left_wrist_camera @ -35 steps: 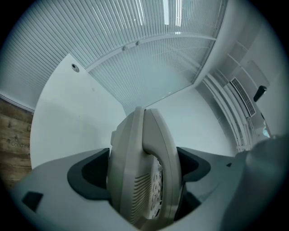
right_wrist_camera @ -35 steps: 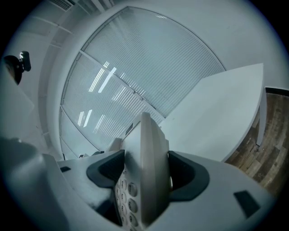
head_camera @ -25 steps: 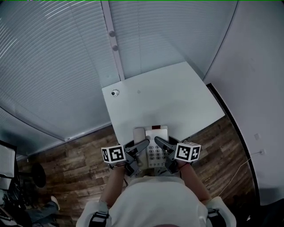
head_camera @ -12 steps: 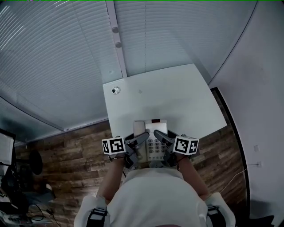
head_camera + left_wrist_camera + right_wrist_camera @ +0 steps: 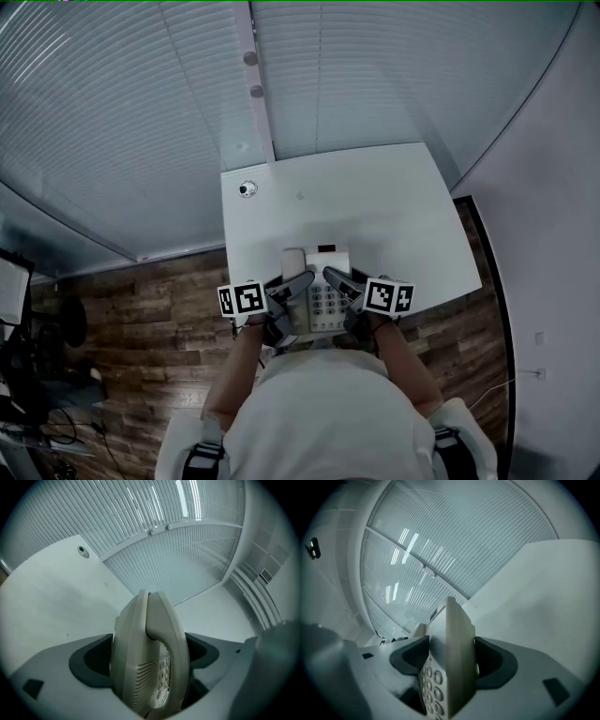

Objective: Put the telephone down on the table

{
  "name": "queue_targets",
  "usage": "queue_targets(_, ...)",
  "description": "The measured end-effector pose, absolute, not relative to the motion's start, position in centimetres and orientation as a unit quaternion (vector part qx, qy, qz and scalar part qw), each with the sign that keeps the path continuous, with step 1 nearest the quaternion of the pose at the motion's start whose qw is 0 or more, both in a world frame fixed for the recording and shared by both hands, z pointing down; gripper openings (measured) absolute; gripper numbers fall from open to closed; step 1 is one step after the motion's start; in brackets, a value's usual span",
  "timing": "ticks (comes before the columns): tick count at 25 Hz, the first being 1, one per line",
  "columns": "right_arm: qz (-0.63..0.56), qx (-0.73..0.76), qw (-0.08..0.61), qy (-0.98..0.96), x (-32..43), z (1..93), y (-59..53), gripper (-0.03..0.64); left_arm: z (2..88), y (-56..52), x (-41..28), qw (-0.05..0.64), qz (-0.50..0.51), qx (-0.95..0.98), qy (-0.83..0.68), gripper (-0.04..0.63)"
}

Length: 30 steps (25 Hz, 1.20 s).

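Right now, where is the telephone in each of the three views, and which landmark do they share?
Head view: telephone at lower centre, between left gripper and right gripper, over the white table near edge.
Left gripper view: telephone at bottom centre, edge-on, clamped in the tongs.
Right gripper view: telephone at bottom centre, keypad showing, clamped in the tongs.
Shared landmark: the white table.

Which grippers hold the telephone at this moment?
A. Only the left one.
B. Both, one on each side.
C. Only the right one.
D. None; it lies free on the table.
B: the left gripper is shut on the left edge of the telephone, and the right gripper is shut on its right edge.
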State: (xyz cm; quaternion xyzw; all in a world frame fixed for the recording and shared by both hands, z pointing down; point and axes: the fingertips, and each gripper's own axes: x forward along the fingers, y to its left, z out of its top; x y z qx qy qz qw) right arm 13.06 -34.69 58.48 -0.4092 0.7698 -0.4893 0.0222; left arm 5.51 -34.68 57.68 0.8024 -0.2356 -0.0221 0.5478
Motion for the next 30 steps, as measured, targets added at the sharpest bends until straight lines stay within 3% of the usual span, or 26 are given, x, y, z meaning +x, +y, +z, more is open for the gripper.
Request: queue_targets(30,-0.545,-0.374,-0.041,0.749,15.5,66.8,-41.2,0.314,66.1,-40.5,8.0,0.609,-0.017,0.735,-0.298,0.437)
